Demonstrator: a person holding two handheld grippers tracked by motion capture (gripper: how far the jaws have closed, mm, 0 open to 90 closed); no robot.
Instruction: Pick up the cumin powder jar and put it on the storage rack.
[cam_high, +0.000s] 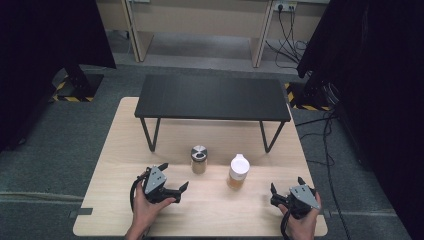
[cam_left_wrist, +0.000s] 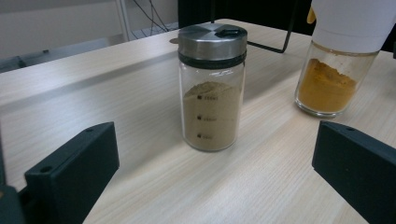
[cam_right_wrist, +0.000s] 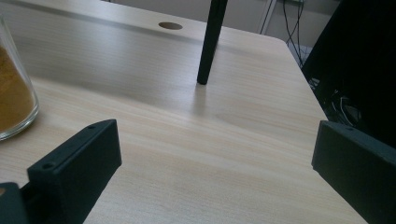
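High view has both tools low on the wooden table (cam_high: 120, 150): left gripper (cam_high: 174, 178) jaws wide, empty, aimed at the steel-lid jar (cam_high: 199, 160) just ahead of it; right gripper (cam_high: 286, 190) jaws wide, empty, with the white-cap jar (cam_high: 238, 171) ahead and off to its left. A black shelf (cam_high: 212, 97) stands on thin legs beyond both jars. Left gripper view adds detail: steel-lid jar (cam_left_wrist: 212, 86) upright, centred ahead between the wide jaws, not touched, clear glass, over half full of tan powder, flip lid shut; white-cap jar (cam_left_wrist: 338, 56) beyond the right jaw, orange powder inside. Right gripper view: slice of the orange jar (cam_right_wrist: 14, 88) at far left, a shelf leg (cam_right_wrist: 210, 42) ahead, bare table between jaws.
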